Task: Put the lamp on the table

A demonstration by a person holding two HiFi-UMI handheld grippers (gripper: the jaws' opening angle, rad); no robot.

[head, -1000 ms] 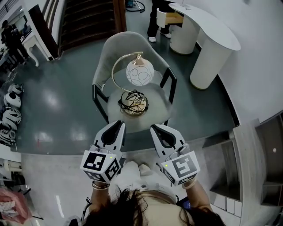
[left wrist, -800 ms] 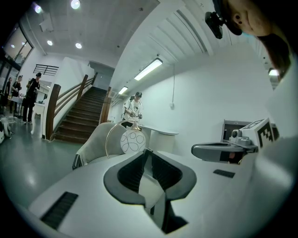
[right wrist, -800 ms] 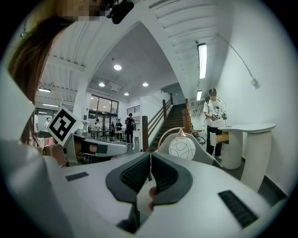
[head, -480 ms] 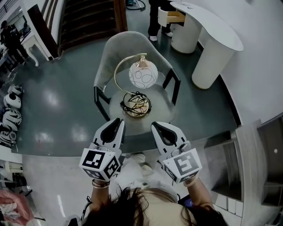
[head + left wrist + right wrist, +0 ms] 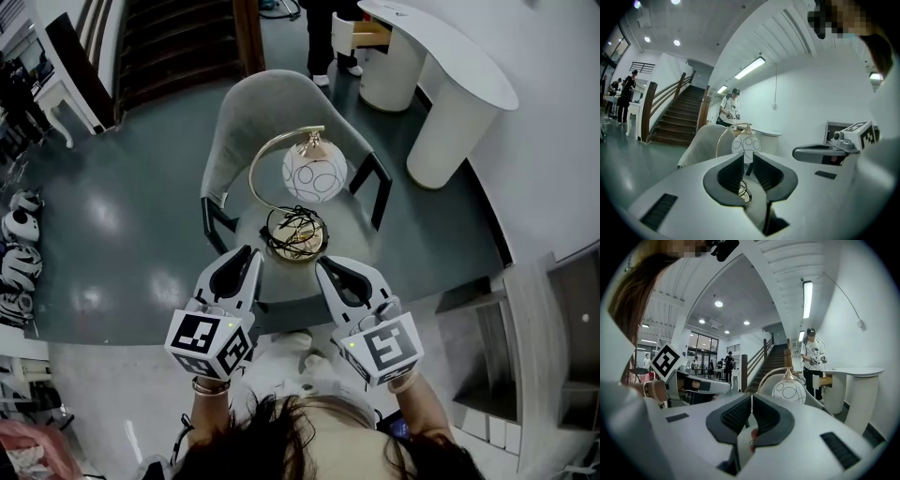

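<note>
The lamp stands on the seat of a grey armchair [image 5: 246, 117]. It has a white globe shade [image 5: 315, 173] with ring patterns, a thin gold arc and a round gold base [image 5: 296, 232] with a dark cord coiled on it. My left gripper [image 5: 246, 259] and right gripper [image 5: 328, 270] hover side by side just short of the seat's front edge, both shut and holding nothing. In the left gripper view the shade [image 5: 746, 144] shows just beyond the left gripper [image 5: 748, 161]. In the right gripper view the shade [image 5: 788, 391] sits right of the right gripper [image 5: 751, 404].
A curved white table [image 5: 452, 58] stands at the back right, with an open drawer [image 5: 369, 36] beside it and a person [image 5: 319, 28] standing there. Dark stairs [image 5: 178, 47] rise at the back. White panels [image 5: 534, 375] lie at the right.
Both grippers have edged forward towards the chair, so the lamp and the seat sit closer to their tips. Their jaws stay as they were.
</note>
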